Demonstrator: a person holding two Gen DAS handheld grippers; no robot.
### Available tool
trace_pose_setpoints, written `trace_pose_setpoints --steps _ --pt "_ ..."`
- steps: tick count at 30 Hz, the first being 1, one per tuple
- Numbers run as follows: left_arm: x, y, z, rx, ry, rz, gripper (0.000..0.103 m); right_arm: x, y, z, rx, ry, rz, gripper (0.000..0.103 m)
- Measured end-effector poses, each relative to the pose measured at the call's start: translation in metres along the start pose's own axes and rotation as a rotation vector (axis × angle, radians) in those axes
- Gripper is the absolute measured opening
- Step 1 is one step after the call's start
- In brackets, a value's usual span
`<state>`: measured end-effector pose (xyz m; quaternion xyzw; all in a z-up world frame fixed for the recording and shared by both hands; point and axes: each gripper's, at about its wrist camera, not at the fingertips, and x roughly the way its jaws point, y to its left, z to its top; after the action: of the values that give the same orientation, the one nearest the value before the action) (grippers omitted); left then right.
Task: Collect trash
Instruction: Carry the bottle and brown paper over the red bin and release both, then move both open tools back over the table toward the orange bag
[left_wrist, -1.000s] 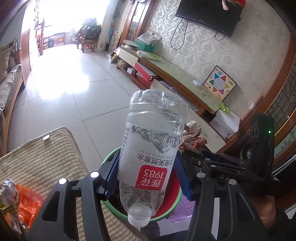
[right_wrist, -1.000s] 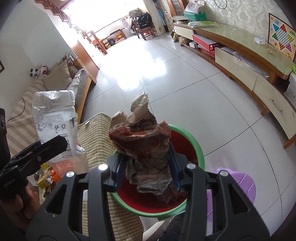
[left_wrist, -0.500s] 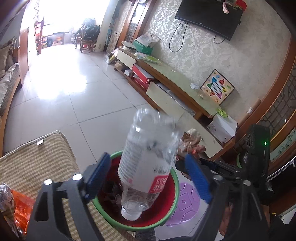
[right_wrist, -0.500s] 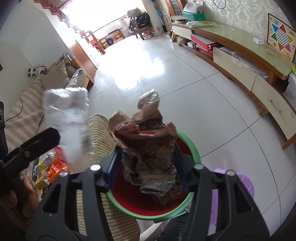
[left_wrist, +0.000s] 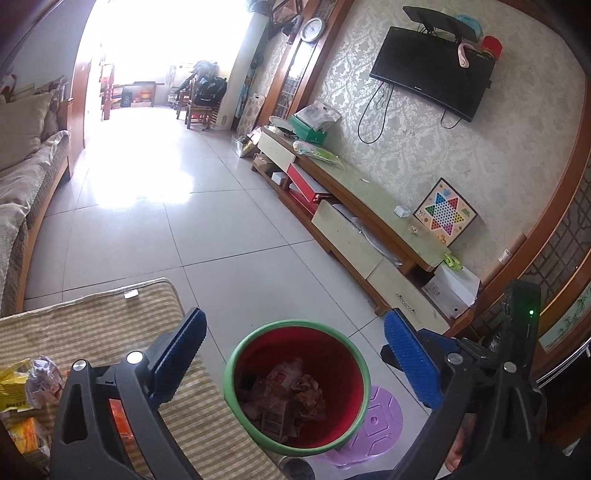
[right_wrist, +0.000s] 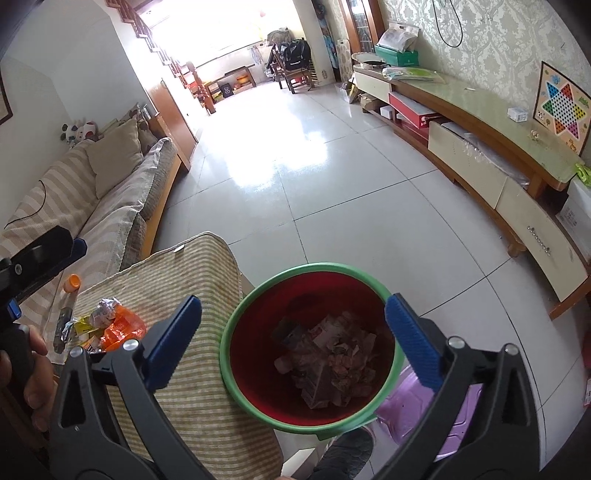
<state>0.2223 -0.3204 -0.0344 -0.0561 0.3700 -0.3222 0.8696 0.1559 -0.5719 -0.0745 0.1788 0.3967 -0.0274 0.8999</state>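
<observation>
Wrappers (right_wrist: 110, 321), crinkly orange and yellow plastic, lie on striped woven cloth (right_wrist: 192, 280) left of both tongs. Left tongs (left_wrist: 291, 354) stand released, nothing between their ribbed blue pads. Right tongs (right_wrist: 293, 339) are opening, also empty. Below both sits a round red bin (right_wrist: 258, 325) with green rim, holding crumpled brown paper trash (right_wrist: 328, 354).

No legible txt anywhere; print on the wrappers (left_wrist: 284, 398) in bin too blurred.
</observation>
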Motion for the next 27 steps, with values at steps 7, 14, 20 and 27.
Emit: trace_pose_setpoints --steps 7,14,20,27 --pt "-0.055 0.029 -0.005 -0.007 -0.048 0.071 0.095 -0.019 0.046 -0.002 -0.057 -0.016 0.029 0.098" --pt "-0.112 0.073 -0.021 -0.042 -0.074 0.183 0.095 -0.029 0.108 -0.007 -0.143 -0.02 0.065 0.098" --pt "-0.162 0.124 -0.05 -0.098 -0.06 0.293 0.095 -0.035 0.17 -0.016 -0.229 -0.019 0.096 0.098" --pt "-0.215 0.181 -0.086 -0.186 -0.075 0.368 0.095 -0.034 0.237 -0.036 -0.319 0.005 0.118 0.098"
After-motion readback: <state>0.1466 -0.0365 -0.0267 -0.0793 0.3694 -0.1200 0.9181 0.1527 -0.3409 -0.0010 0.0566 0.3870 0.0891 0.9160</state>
